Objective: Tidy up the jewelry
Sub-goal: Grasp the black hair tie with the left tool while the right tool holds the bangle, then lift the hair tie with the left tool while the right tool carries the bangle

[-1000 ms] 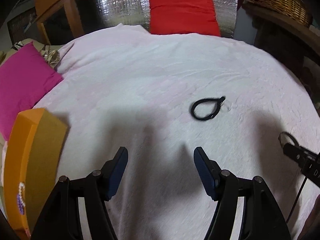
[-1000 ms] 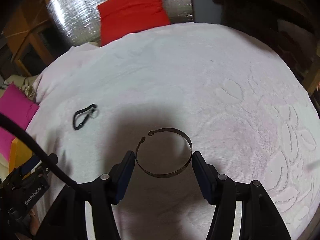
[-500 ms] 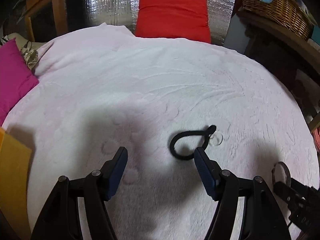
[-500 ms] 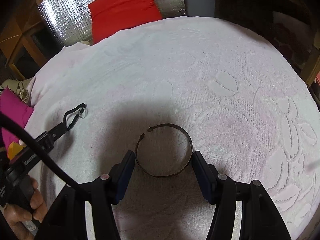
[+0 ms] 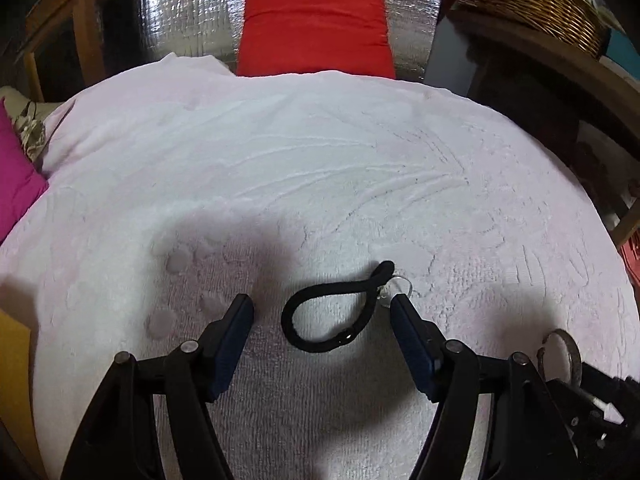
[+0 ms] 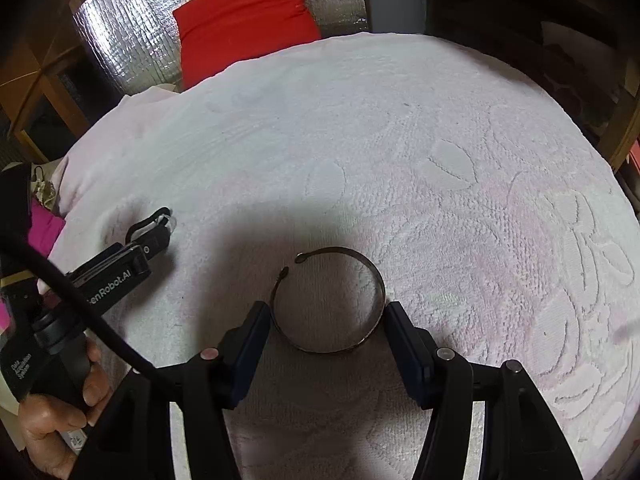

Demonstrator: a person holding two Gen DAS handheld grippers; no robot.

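Observation:
A black cord bracelet (image 5: 328,312) with a clear bead lies flat on the pale towel (image 5: 320,168). My left gripper (image 5: 322,312) is open and straddles it; the pads do not press it, and the right fingertip (image 5: 400,308) is close to the bead. An open-ended metal bangle (image 6: 332,300) spans the gap of my right gripper (image 6: 326,314), whose pads touch its two sides, so it is shut on the bangle. The same bangle (image 5: 570,356) shows at the lower right of the left wrist view. In the right wrist view the cord bracelet (image 6: 146,222) sits far left, by the left gripper's tip.
A person's hand (image 6: 52,420) holds the left gripper's handle. A red cushion (image 5: 316,28) leans on a silver foil panel (image 5: 188,8) behind the towel. A wicker basket (image 5: 532,0) stands back right. At the left are a magenta cushion (image 5: 16,176) and an orange box (image 5: 12,380).
My left gripper has moved in over the black cord bracelet, which now lies between its fingers. The orange box has slid almost out of the left view. The right gripper and bangle have barely moved.

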